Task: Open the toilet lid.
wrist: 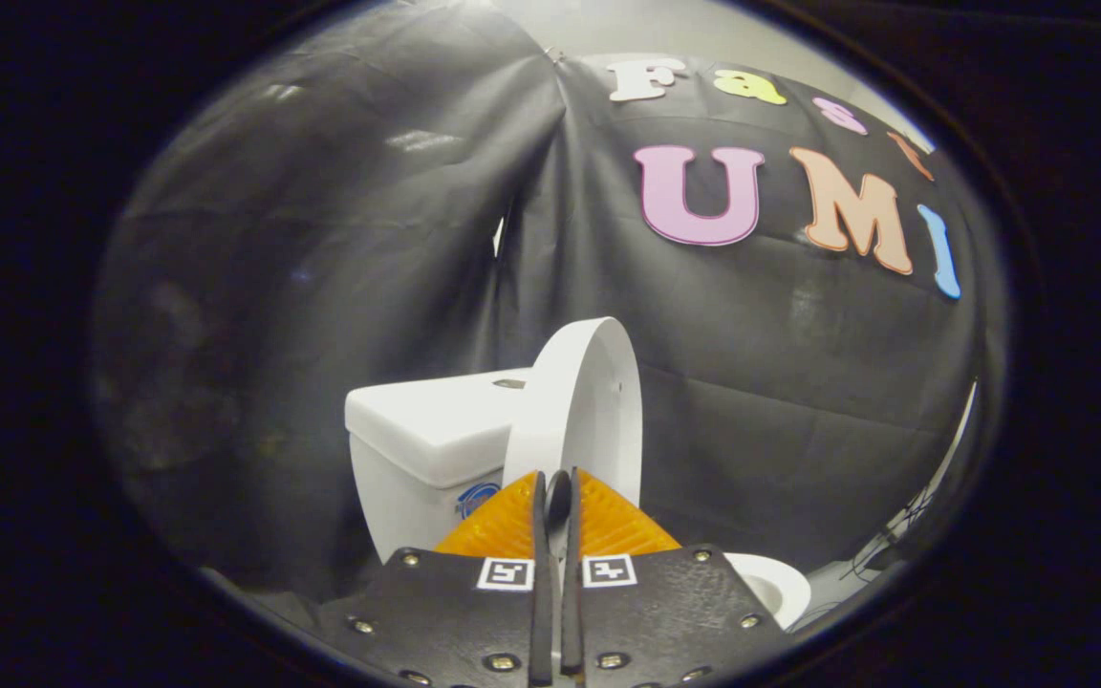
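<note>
A: Lid (577, 411) stands raised, nearly upright, leaning toward the tank (436, 430) and just ahead of my tool (557, 478).

B: What is your tool doing?

A: Its fingers are drawn almost together around the lid's lower edge, with a thin gap left. I judge they pinch it, but the edge is hidden where they meet, so I cannot tell for sure.

B: How will the lid handle?

A: I take it for hard, glossy plastic: stiff, fairly light, and slippery under the pads. It swings on a hinge near the tank, so it should turn rather than lift free. The rim farthest from the hinge is the place to hold; that gives the most leverage. Let go short of the tank and it could fall back down.

B: What can't you make out?

A: The hinge sits behind my tool. Of the bowl (780, 583) I see just a curve of rim beside the tool, opposite the tank. The tank's base and the floor are cut off, and whether the lid touches the tank is unclear.
</note>
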### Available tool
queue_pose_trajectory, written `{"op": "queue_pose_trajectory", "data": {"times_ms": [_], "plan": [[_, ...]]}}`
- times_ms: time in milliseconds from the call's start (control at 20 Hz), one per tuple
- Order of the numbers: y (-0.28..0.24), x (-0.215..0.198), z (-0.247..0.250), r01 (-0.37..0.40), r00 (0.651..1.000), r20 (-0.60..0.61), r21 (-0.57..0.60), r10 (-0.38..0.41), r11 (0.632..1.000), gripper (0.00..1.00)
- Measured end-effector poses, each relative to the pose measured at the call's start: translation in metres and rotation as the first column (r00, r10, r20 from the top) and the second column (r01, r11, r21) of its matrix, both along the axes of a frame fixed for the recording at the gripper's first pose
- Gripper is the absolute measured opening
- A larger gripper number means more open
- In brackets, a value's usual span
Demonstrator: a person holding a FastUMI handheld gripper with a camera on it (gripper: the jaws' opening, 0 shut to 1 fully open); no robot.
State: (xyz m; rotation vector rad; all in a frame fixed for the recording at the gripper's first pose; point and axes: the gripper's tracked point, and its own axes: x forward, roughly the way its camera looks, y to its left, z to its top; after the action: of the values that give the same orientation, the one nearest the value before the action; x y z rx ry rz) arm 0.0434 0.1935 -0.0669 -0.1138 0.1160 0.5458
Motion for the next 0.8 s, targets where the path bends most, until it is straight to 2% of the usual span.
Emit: {"op": "queue_pose_trajectory", "data": {"times_ms": [500,600,700,750,800], "plan": [[0.014,-0.002,-0.001,-0.03,0.999,0.016,0.0,0.03,1.0,0.08],[0.015,-0.002,0.001,-0.033,0.999,0.019,0.013,0.033,0.999,0.18],[0.019,-0.001,-0.001,-0.042,0.999,0.008,0.007,0.042,0.999,0.19],[0.017,0.002,-0.004,-0.038,0.999,0.002,0.009,0.038,0.999,0.25],[0.017,0.002,-0.008,-0.04,0.999,-0.017,0.016,0.04,0.999,0.25]]}}
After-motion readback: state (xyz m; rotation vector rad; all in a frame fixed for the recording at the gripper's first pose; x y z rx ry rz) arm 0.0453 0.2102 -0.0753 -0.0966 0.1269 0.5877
